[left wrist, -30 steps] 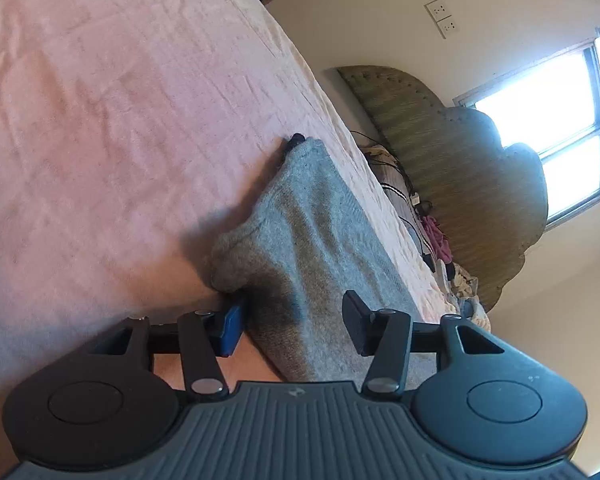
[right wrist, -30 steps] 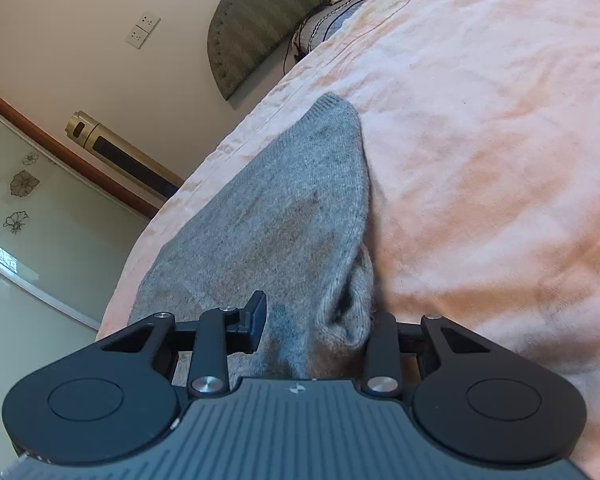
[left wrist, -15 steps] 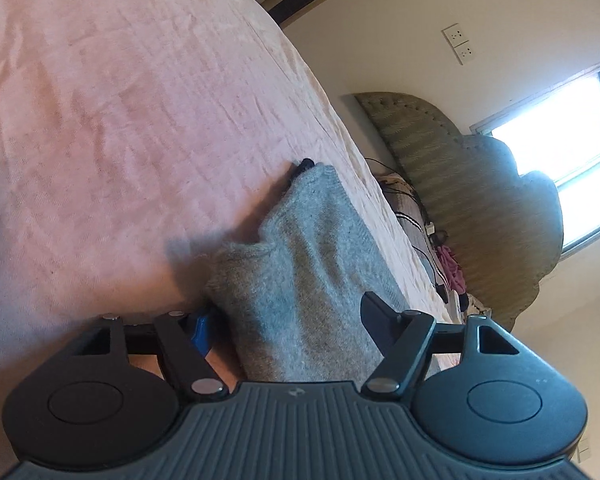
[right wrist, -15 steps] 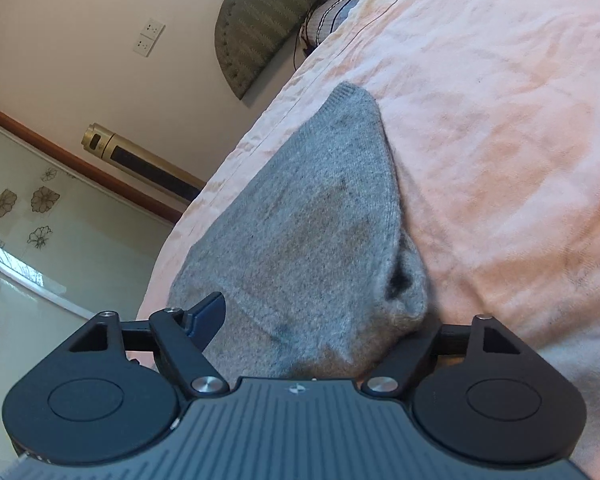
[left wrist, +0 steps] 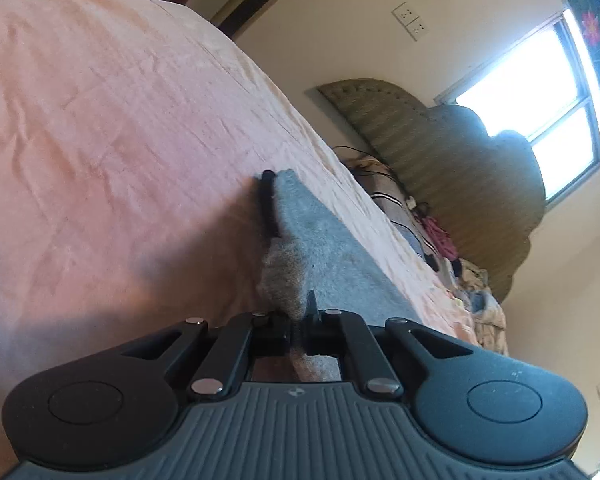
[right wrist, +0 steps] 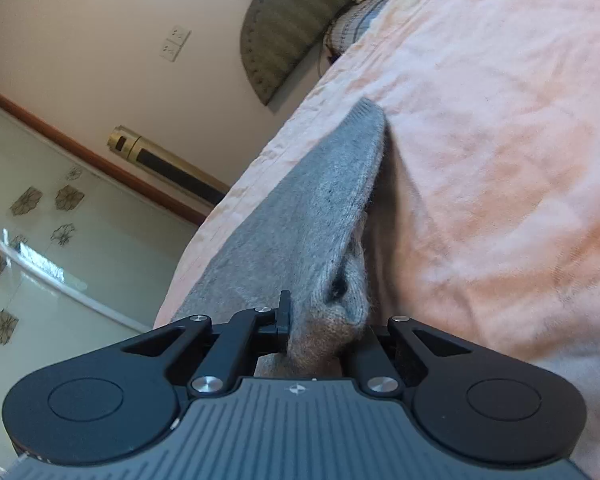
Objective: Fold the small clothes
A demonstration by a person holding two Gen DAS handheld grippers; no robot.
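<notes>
A grey knit garment (left wrist: 332,248) lies on the pink bed sheet (left wrist: 100,120) and stretches away from me; a black trim (left wrist: 266,204) shows at its far left edge. My left gripper (left wrist: 300,320) is closing its jaws, and they pinch the garment's near corner, which is lifted into a small peak. In the right wrist view the same grey garment (right wrist: 300,216) runs along the edge of the bed (right wrist: 500,120). My right gripper (right wrist: 324,328) is also closing its jaws, with a bunched fold of the garment's near end pressed between them.
A padded green headboard (left wrist: 460,152) stands at the far end, with a pile of clothes and cables (left wrist: 440,236) below it. A bright window (left wrist: 540,92) is beyond. Off the bed's left edge stand a gold-and-black cylinder (right wrist: 168,164) and a flowered glass panel (right wrist: 40,220).
Both grippers went from open around the garment's near edge to shut on it. The left one rose and lifted its corner off the sheet; the right one's bunched fold is off the sheet too.
</notes>
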